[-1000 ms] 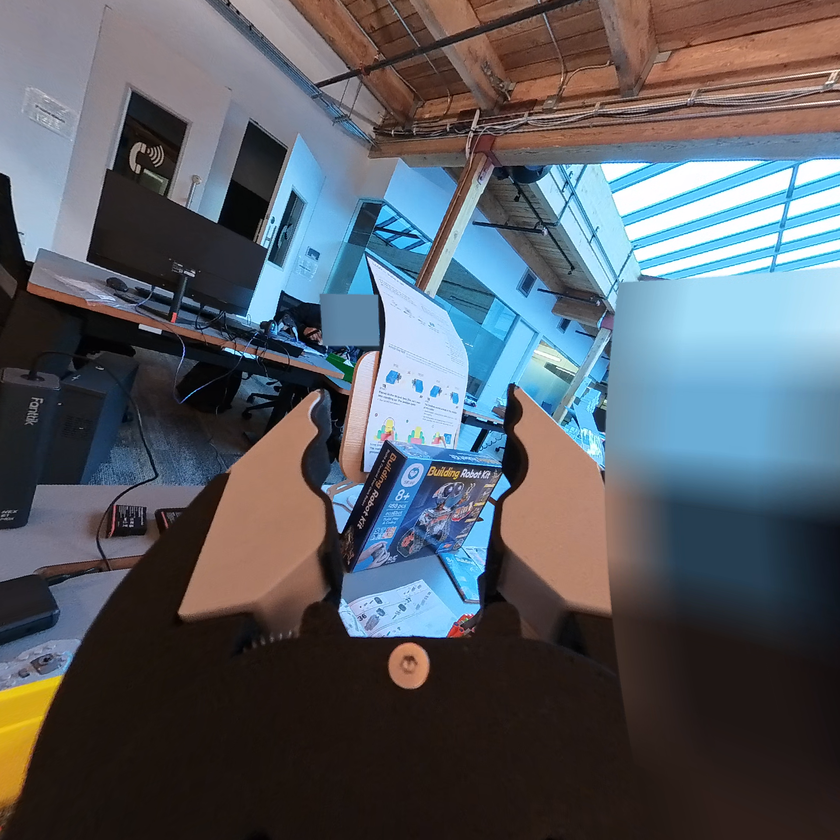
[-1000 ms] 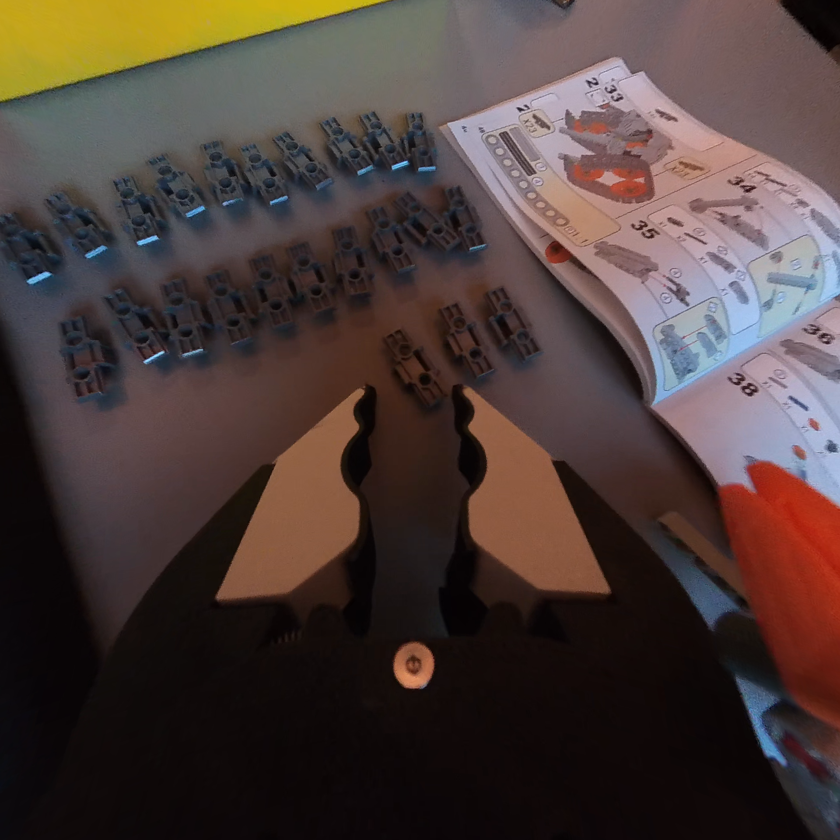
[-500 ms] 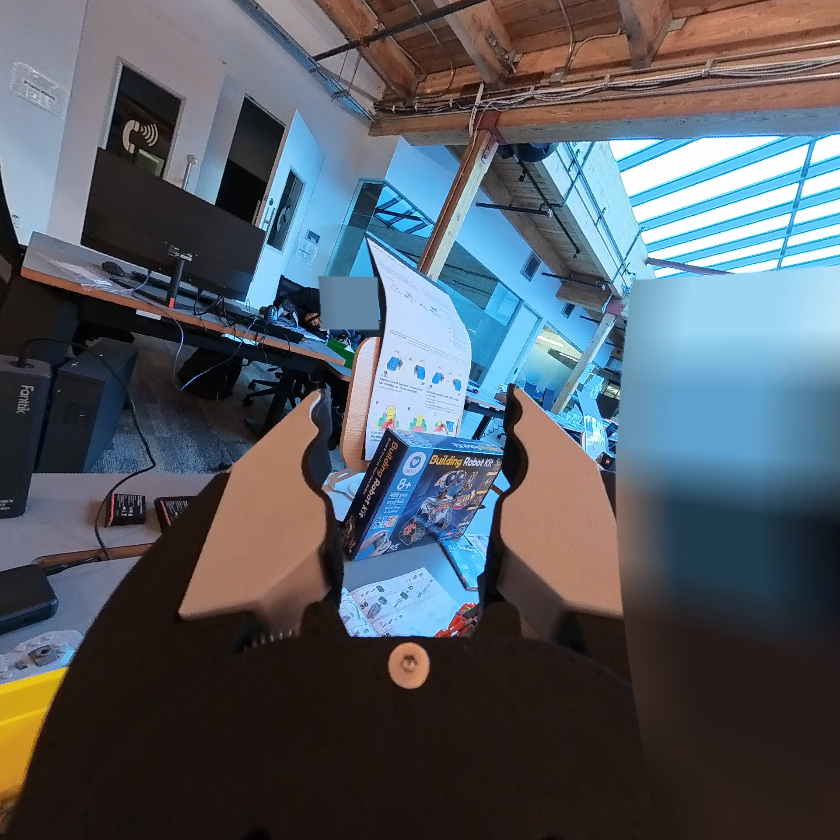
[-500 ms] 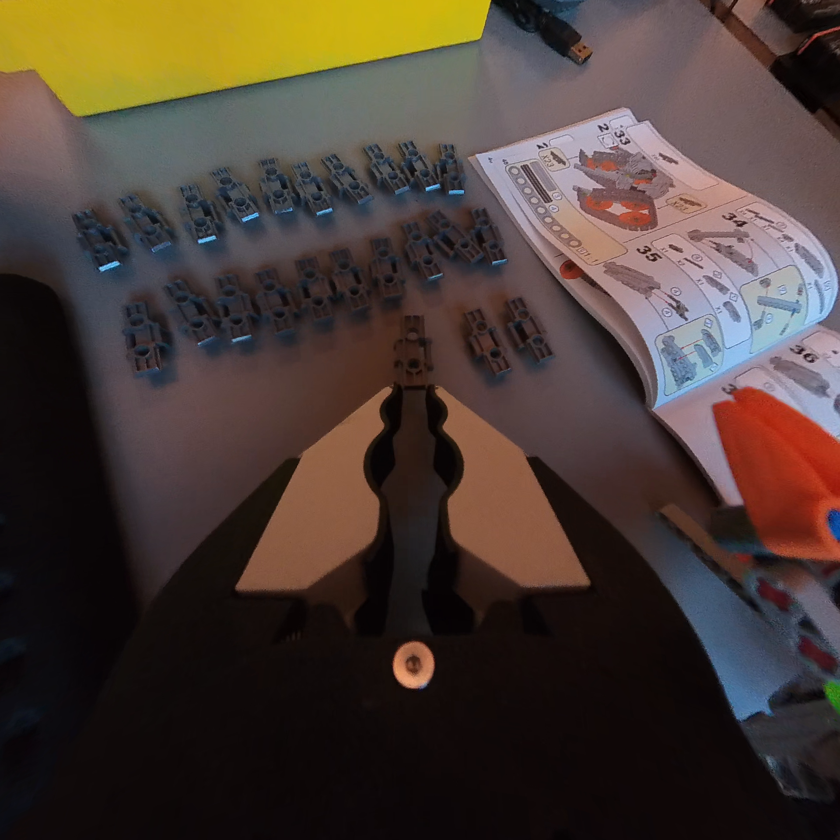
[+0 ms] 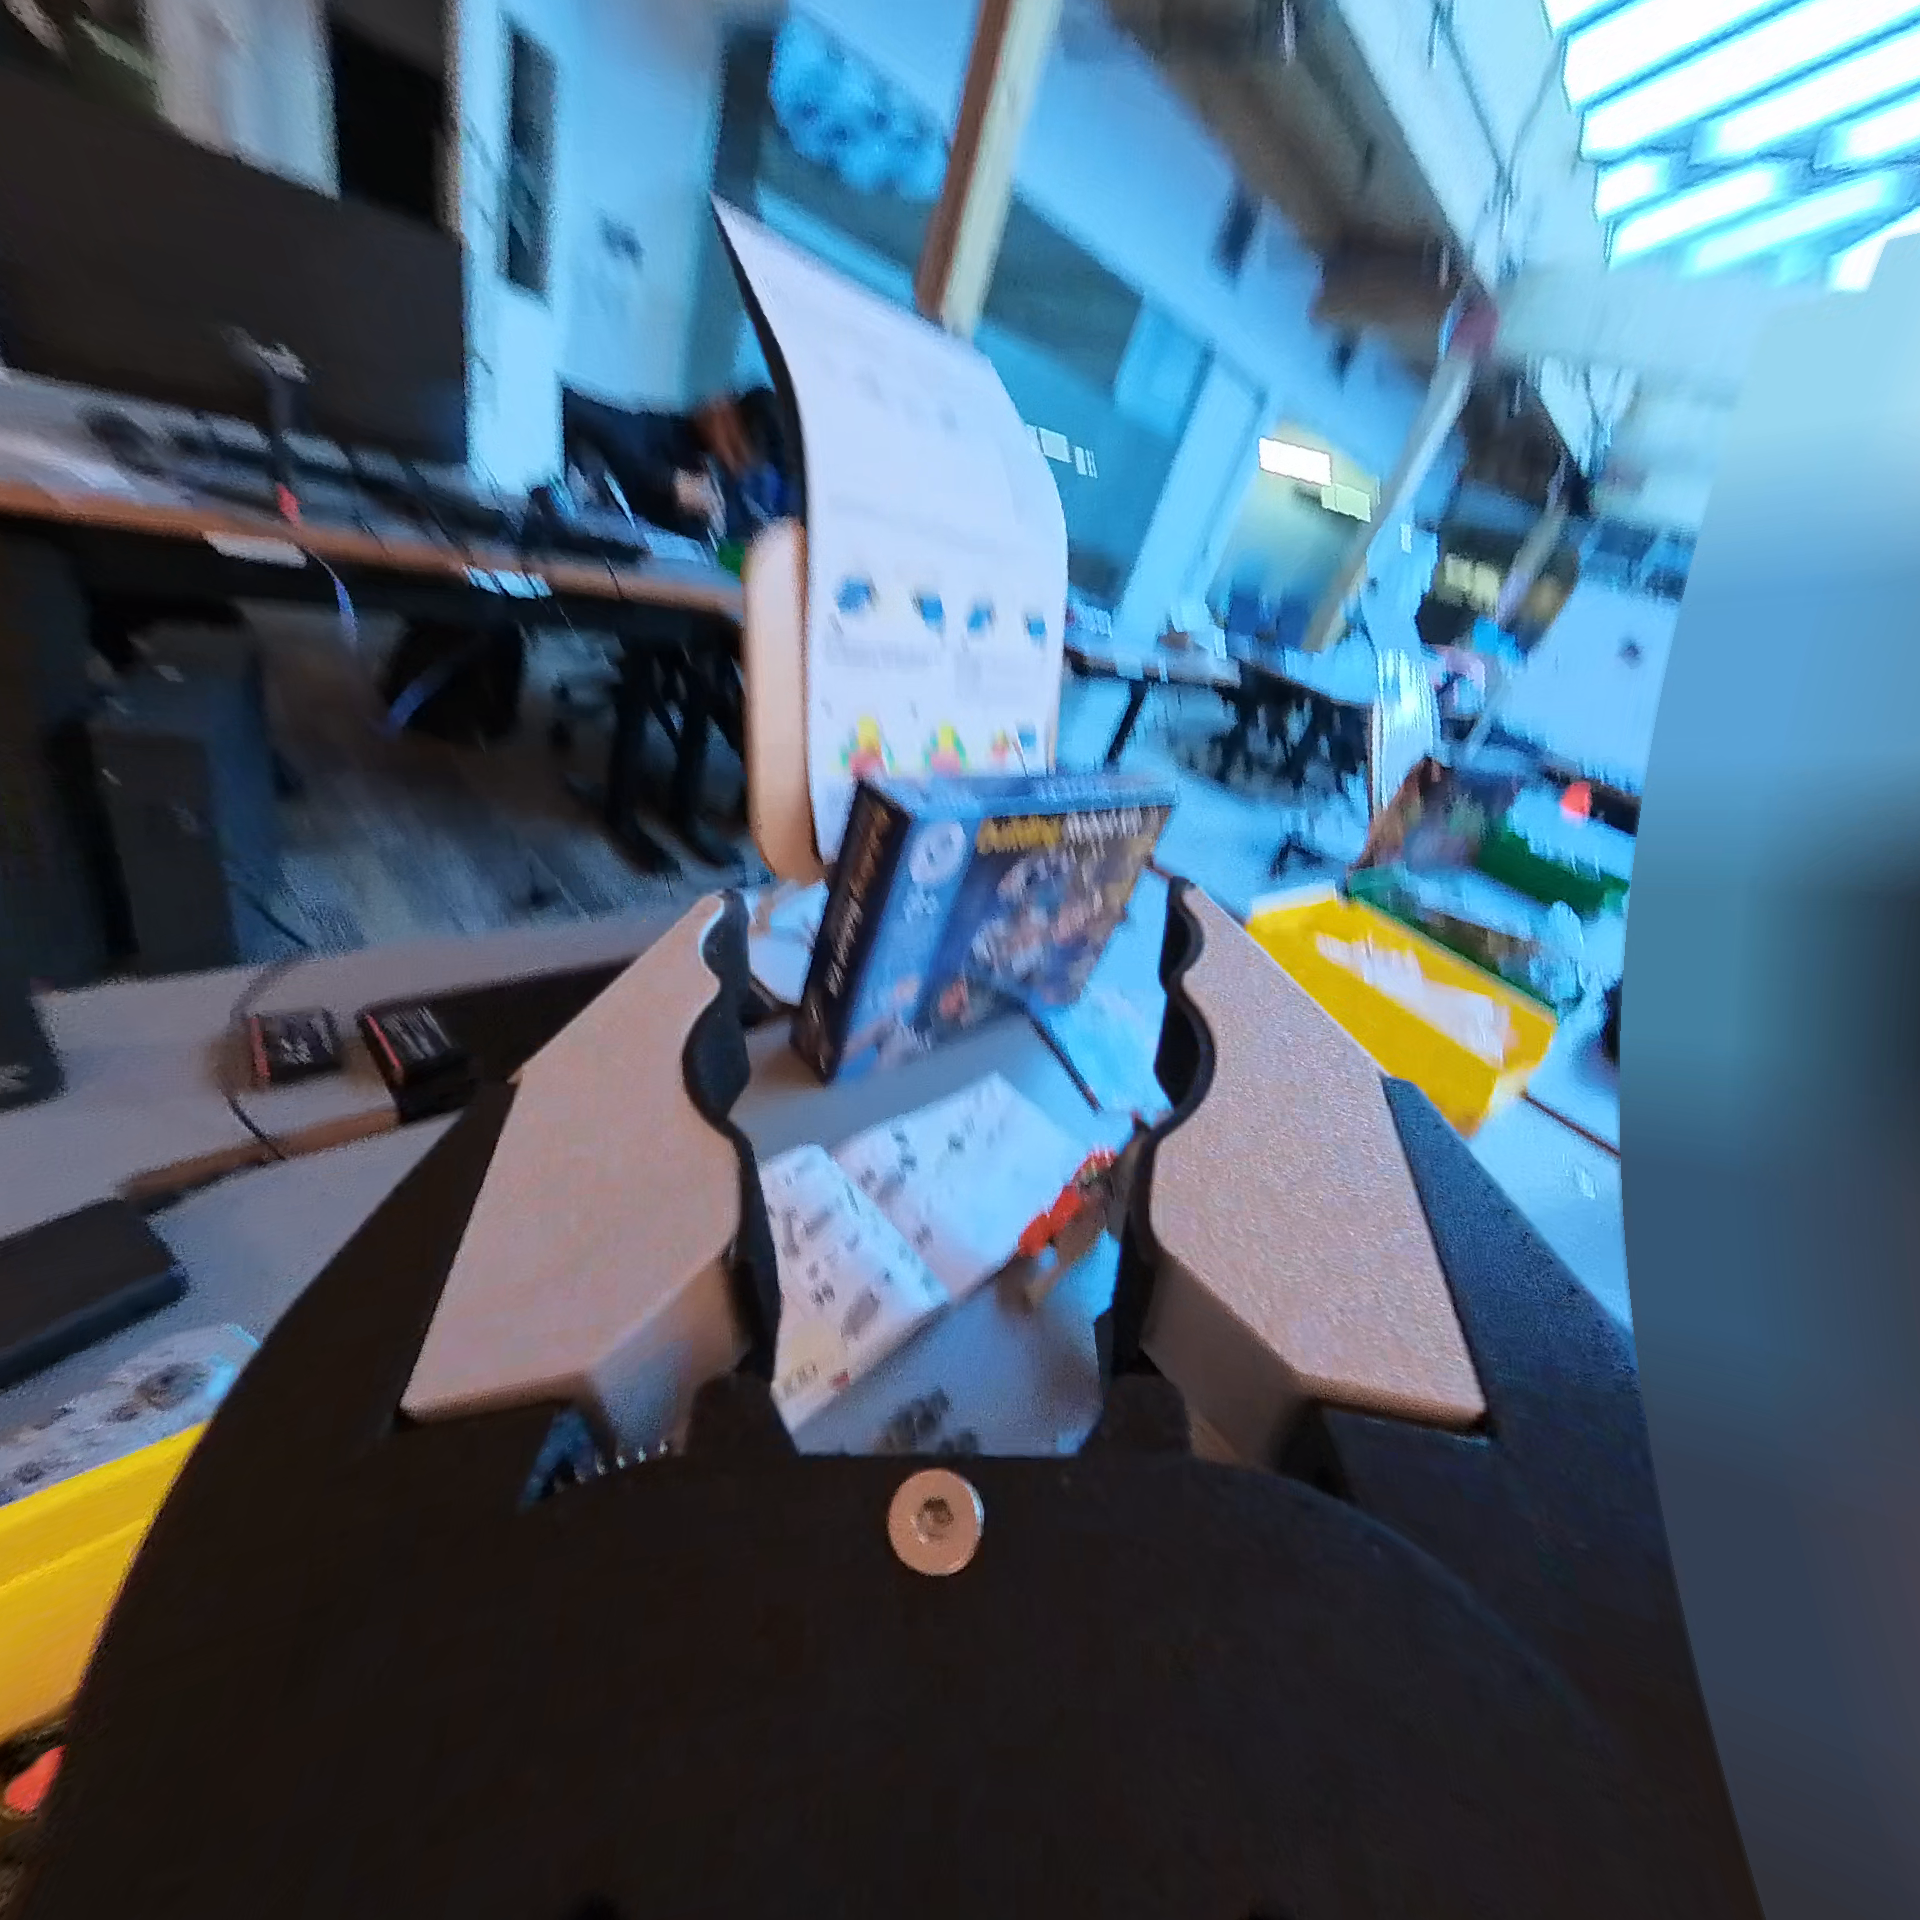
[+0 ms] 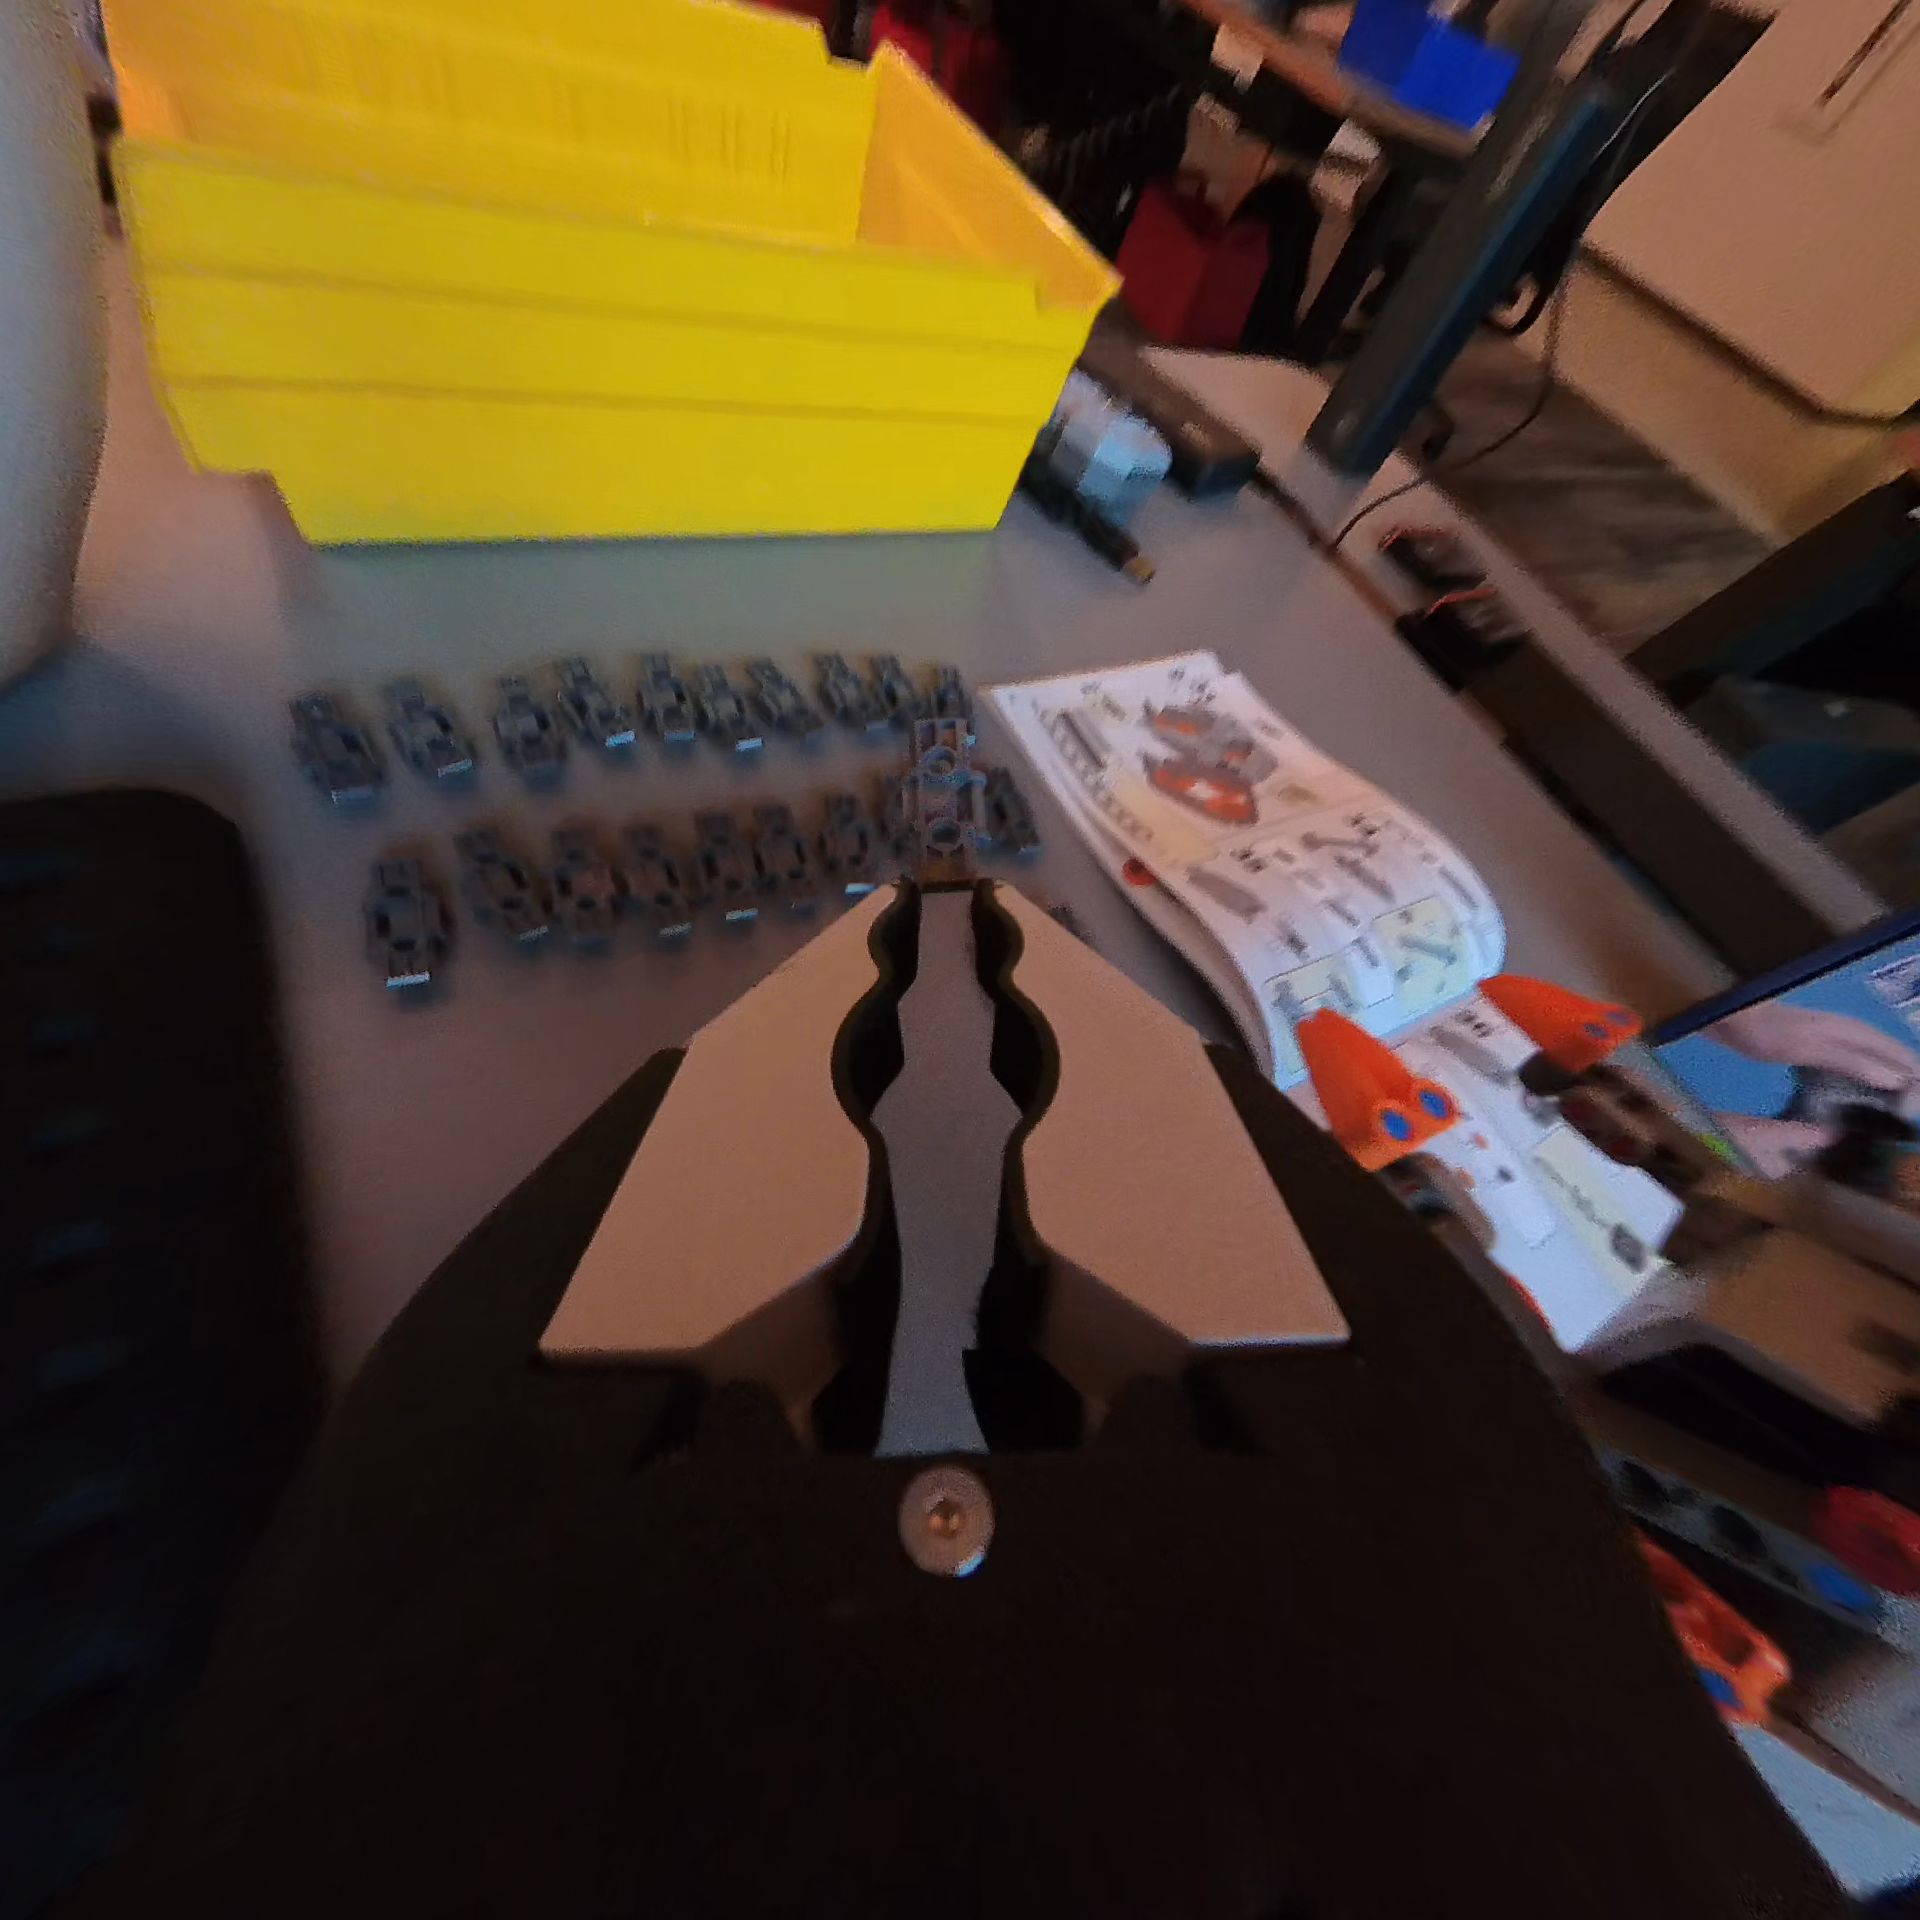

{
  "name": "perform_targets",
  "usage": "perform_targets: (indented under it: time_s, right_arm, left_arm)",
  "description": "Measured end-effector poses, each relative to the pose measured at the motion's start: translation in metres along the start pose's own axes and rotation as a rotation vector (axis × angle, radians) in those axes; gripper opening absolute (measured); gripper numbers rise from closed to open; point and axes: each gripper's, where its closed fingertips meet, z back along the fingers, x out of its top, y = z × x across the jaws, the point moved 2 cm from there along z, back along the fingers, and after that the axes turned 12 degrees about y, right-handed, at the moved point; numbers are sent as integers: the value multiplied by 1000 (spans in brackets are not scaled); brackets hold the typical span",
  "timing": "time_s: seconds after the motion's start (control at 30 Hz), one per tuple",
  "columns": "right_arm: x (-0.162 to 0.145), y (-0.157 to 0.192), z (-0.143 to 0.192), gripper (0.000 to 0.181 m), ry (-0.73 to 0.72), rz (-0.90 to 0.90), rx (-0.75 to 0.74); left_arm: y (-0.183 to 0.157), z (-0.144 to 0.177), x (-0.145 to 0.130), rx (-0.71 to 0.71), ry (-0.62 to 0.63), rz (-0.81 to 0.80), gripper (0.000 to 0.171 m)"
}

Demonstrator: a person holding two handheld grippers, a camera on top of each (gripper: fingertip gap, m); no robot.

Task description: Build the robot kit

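The right gripper [image 6: 943,896] is closed narrow on one grey link [image 6: 940,795], pinched at its near end between the fingertips. A second ago the jaws stood apart just short of this link as it lay on the table [image 6: 644,592]; they have since closed on it and lifted it clear, so it now hangs above the two rows of links [image 6: 665,790], near their right end. By this reading the pick is complete and the link is in transit. A yellow bin [image 6: 623,343] stands beyond the rows; an open manual [image 6: 1288,883] lies to their right, with an orange-tipped model [image 6: 1371,1091] on its near page.

The left gripper [image 5: 951,914] is wide and empty, held above the table. It has tilted downward since, so the manual [image 5: 914,1205] now shows between its fingers. A kit box [image 5: 987,914] stands beyond. This view is motion-blurred.
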Motion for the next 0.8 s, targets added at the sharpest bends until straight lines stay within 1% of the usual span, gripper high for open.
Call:
perform_targets:
  time_s: [0.1, 0.2, 0.23, 0.27, 0.3, 0.33, 0.37, 0.47, 0.57, 0.63, 0.7, 0.8]
  right_arm:
    - [15, -9, 18, 9, -67, 14, -100]
    - [27, -19, 38, 9, -140, -11, -185]
    - [29, -23, 44, 9, -154, -19, -215]
    - [30, -27, 49, 9, -164, -24, -246]
    - [31, -31, 52, 9, -170, -29, -275]
    - [32, -35, 55, 9, -175, -36, -298]
    - [34, -37, 58, 9, -182, -49, -312]
    - [40, -40, 63, 9, -219, -103, -316]
    - [44, -42, 64, 9, -226, -108, -363]
    - [44, -40, 62, 9, -220, -107, -372]
    - [43, -39, 59, 9, -205, -100, -380]
    - [42, -40, 56, 9, -192, -94, -399]
  left_arm:
    - [-13, -22, -12, -23, 79, -40, 75]
    - [-24, -45, -27, -58, 128, -36, 70]
    - [-26, -52, -36, -73, 147, -13, 65]
    - [-29, -58, -49, -97, 175, 19, 63]
    - [-35, -62, -65, -139, 205, 48, 61]
    - [-38, -64, -82, -170, 218, 87, 55]
    - [-40, -66, -98, -190, 218, 135, 53]
    - [-47, -70, -135, -243, 164, 274, 54]
    - [-56, -79, -164, -305, 137, 389, 51]
    - [-61, -84, -172, -355, 122, 430, 48]
    - [-65, -89, -174, -397, 108, 438, 44]
    - [-68, -94, -177, -419, 105, 433, 38]
